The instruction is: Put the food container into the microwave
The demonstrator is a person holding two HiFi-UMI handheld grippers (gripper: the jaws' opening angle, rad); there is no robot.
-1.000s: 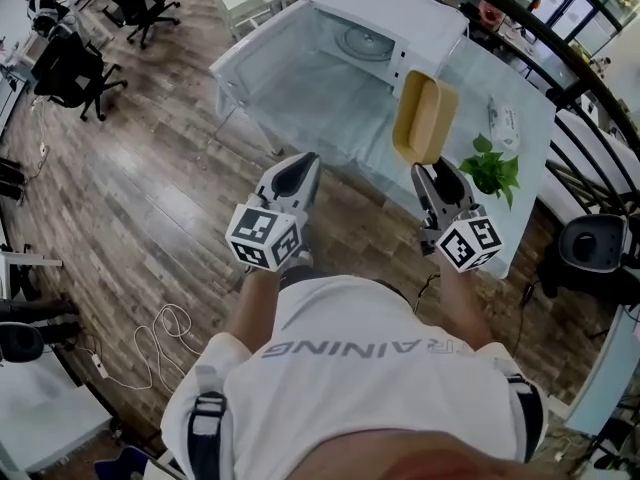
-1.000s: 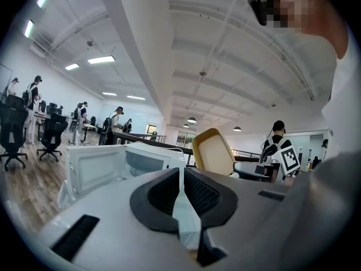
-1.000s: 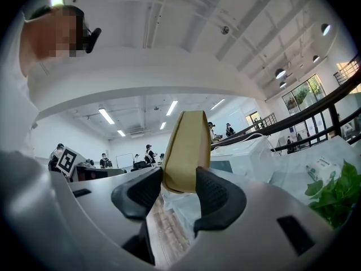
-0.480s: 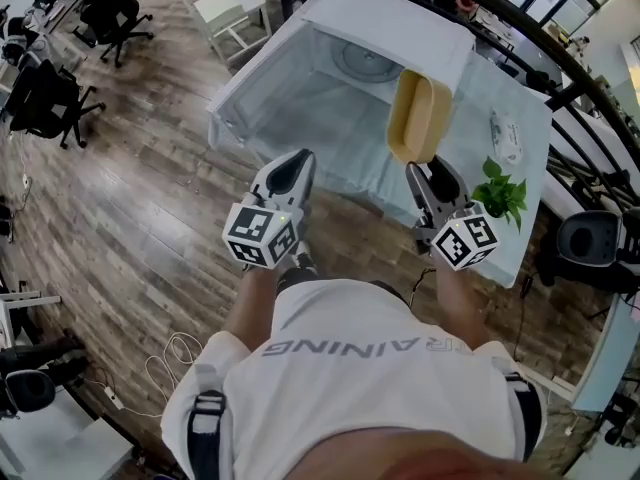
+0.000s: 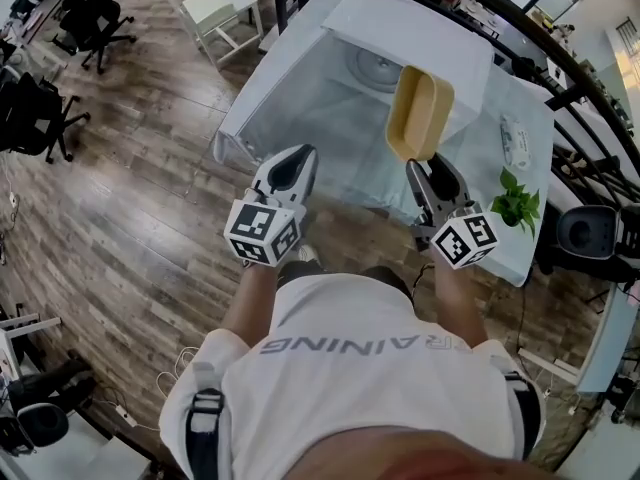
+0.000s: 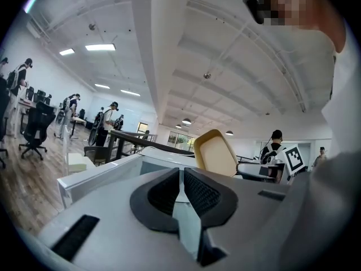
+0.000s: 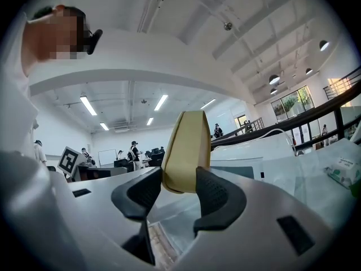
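Observation:
My right gripper [image 5: 427, 164] [image 7: 176, 189] is shut on the rim of a tan food container [image 5: 419, 114] [image 7: 185, 150], which stands up on edge above the jaws. The container hangs in front of the white microwave [image 5: 400, 28], whose door [image 5: 290, 103] is swung open toward me; its round turntable [image 5: 375, 68] shows inside. My left gripper [image 5: 291, 162] [image 6: 181, 185] is shut with nothing between its fingers, low and left of the container, over the open door. From the left gripper view the tan container [image 6: 215, 152] shows beyond the jaws.
The microwave sits on a white table [image 5: 500, 183] with a small green plant [image 5: 518, 206] and a white packet [image 5: 514, 138] at the right. A black railing [image 5: 560, 88] runs behind it. Office chairs [image 5: 88, 13] and a white stool [image 5: 218, 6] stand on the wooden floor at left.
The table and microwave have come nearer in the head view as the person stepped forward. The right gripper still holds the container, now closer to the microwave opening.

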